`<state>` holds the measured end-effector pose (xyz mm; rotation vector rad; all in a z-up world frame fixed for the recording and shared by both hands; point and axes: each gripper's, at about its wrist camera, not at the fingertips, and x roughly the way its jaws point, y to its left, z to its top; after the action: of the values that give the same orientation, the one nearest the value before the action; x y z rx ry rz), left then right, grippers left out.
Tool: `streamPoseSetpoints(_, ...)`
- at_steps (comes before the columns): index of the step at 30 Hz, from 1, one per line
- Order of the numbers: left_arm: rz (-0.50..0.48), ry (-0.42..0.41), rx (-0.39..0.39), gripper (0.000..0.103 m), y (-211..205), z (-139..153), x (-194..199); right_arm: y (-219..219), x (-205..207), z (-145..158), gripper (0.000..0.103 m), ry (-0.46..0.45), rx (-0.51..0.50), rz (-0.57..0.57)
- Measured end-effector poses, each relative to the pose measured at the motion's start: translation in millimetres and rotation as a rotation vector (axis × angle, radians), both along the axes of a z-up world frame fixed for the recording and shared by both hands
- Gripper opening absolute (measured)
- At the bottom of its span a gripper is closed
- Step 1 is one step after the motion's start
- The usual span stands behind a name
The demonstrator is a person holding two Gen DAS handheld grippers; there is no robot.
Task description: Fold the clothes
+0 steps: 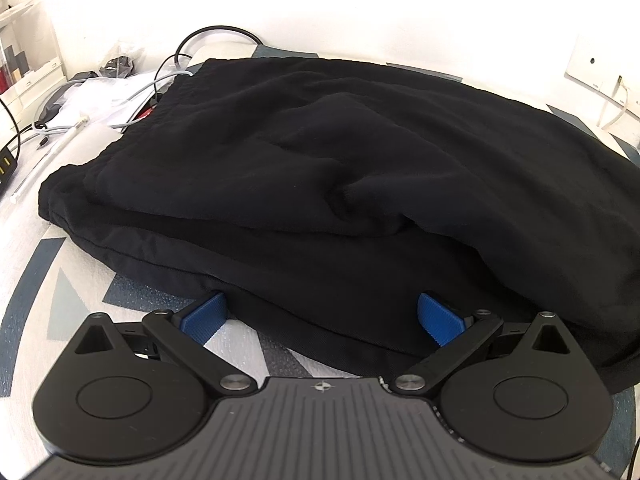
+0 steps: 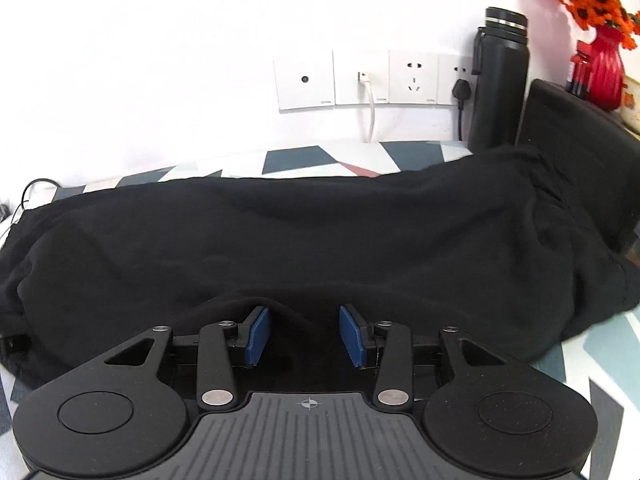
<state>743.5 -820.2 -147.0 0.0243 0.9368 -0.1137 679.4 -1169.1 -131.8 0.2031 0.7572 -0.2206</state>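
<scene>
Black garment (image 1: pixel 320 152) lies in a loose, half-folded heap across the middle of the tabletop (image 1: pixel 36 264), which has a geometric blue, grey & white cover. Fabric is layered: a top fold rumpled w/ a deep crease, a flatter layer under it running to the near hem.

Left tongs (image 1: pixel 320 316) are spread wide, blue pads (image 1: pixel 206 314) far apart, one at 9 o'clock and the other at 3 o'clock of the near hem. Hem sits between them, pads not pressing on it, so released. Left pad's tip is tucked just under the cloth edge.

Right tongs (image 2: pixel 306 334) stand part-way apart, released too; jaws have no pressure on anything. A small hump of the black cloth rises between the pads but there's a gap each side of it. Pads tilt inward slightly at the tips.

Round the garment: at 10 o'clock from the left view, a tangle of cables (image 1: pixel 176 60) w/ white papers beside them, touching the cloth's far-left corner. At 12 o'clock in the right view, a row of wall sockets (image 2: pixel 372 78), one w/ a white cable plugged in, one w/ a black plug. At 1 o'clock a black flask (image 2: pixel 498 88) stands upright just behind the garment. Beside it at 2 o'clock a dark box-like thing, can't tell what. Far corner, red vase (image 2: pixel 606 66) w/ orange flowers.
</scene>
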Motion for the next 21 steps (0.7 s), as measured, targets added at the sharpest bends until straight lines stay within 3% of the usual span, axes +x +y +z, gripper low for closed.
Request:
streamPoseSetpoints(4, -0.017, 0.002, -0.001, 0.103, 2, 0, 2, -11, 18, -21, 0.044, 0.078, 0.053, -0.005)
streamPoseSetpoints(8, -0.031, 0.01, -0.001, 0.103, 2, 0, 4, -18, 22, -30, 0.05, 0.034, 0.087, -0.027)
streamPoseSetpoints(12, -0.041, 0.015, -0.001, 0.103, 2, 0, 6, -33, 5, -17, 0.049, -0.031, 0.192, -0.113)
streamPoseSetpoints(15, -0.044, 0.013, -0.003, 0.103, 2, -1, 7, -40, -17, -4, 0.051, -0.076, 0.161, -0.142)
streamPoseSetpoints(21, -0.045, 0.014, -0.002, 0.103, 2, -1, 7, -34, -56, 4, 0.05, -0.077, 0.095, -0.136)
